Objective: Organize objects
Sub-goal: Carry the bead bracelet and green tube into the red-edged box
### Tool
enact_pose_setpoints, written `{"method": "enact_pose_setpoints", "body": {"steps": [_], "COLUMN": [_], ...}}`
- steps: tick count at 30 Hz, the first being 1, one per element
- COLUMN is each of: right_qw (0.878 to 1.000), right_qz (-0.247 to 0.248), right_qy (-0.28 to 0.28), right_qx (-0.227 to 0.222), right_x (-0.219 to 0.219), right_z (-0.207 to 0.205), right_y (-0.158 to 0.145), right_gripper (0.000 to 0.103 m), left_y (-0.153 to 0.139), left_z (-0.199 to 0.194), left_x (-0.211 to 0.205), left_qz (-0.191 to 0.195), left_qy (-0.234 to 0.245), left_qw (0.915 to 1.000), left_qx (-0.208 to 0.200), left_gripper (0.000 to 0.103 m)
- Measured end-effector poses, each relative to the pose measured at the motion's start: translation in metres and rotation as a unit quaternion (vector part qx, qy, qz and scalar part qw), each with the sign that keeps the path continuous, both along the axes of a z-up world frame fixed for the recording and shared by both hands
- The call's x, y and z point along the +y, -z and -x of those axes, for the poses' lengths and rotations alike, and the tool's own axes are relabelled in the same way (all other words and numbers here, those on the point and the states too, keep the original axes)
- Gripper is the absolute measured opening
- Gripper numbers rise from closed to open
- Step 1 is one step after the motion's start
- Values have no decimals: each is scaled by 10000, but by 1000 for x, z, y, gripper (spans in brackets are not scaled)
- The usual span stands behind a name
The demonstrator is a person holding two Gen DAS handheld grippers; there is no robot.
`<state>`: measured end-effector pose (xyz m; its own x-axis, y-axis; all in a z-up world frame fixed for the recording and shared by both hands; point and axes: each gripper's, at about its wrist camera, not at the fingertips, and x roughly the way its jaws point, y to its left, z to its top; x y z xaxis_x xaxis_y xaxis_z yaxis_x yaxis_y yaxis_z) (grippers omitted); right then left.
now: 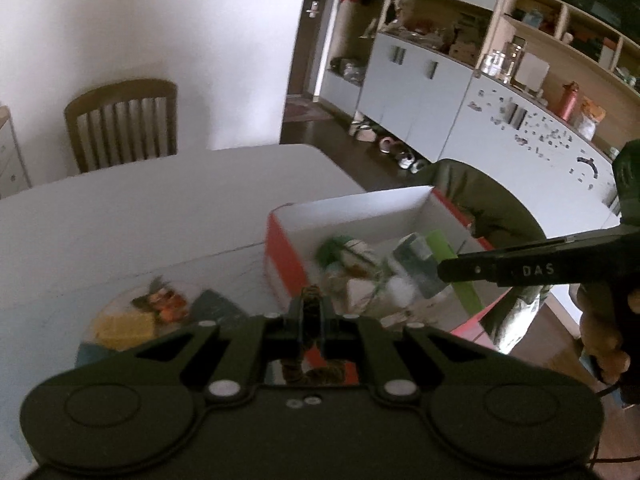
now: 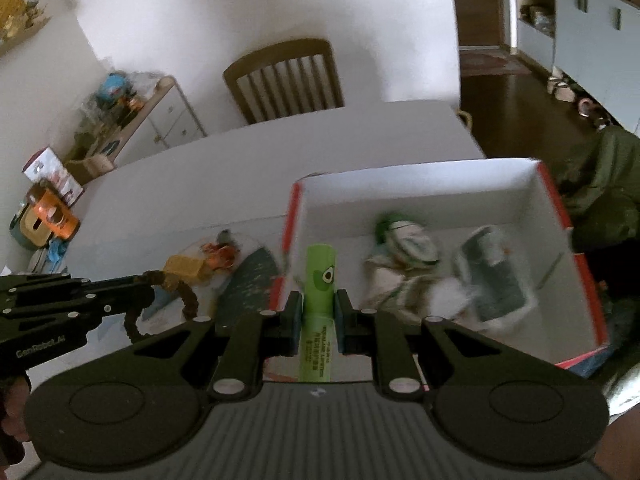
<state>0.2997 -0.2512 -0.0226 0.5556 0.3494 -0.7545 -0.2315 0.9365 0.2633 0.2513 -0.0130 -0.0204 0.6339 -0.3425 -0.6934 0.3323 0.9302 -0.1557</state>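
We carry two things at once. The right gripper [image 2: 317, 316] has its jaws clenched on a green tube [image 2: 319, 304], gripped across its lower half, the capped end with the avocado mark standing forward over the near wall of the red-and-white box [image 2: 554, 196]. The tube looks light, stiff and smooth-sided; a hold across the round body can let it swivel or slide, so we judge a grip nearer its middle, square to its length, as the safest.

The left gripper [image 1: 311, 312] has its jaws shut on a brown looped cord [image 2: 182, 300], which from the right wrist view hangs in a curl below the fingertips. It seems soft, limp and very light: it will not slip far, but it dangles and could snag on the box rim.

Inside the box lie a green-and-white soft toy [image 2: 404, 248] and a grey-green packet [image 2: 496, 276], both blurred. Left of the box, on the white surface [image 1: 160, 208], a clear plate [image 1: 116, 308] bears a yellow block [image 1: 124, 326] and some orange bits [image 1: 168, 302], beside a dark speckled piece [image 2: 248, 280].
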Motion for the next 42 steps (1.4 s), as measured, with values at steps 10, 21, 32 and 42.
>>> {"method": "enact_pose_setpoints", "body": {"steps": [10, 21, 32, 42], "right_qw": [9993, 9992, 9989, 9964], "right_qz": [60, 245, 391, 549], "right_qy": [346, 297, 41, -330], "right_qx": [-121, -63, 254, 548], "right_x": [-68, -101, -104, -97], "right_z": [-12, -29, -50, -61], "right_y": [1, 27, 60, 87], "right_gripper": [16, 16, 16, 16], "left_y": [-11, 21, 68, 94], "left_z": [-17, -44, -72, -82], "left_x": [-62, -113, -135, -144], "left_qz": [-90, -30, -250, -512], "left_qy": [347, 684, 749, 811], "left_qw": [9992, 9972, 9931, 9884], "left_qx": [-167, 313, 870, 1180], "left_gripper": [5, 5, 5, 6]}}
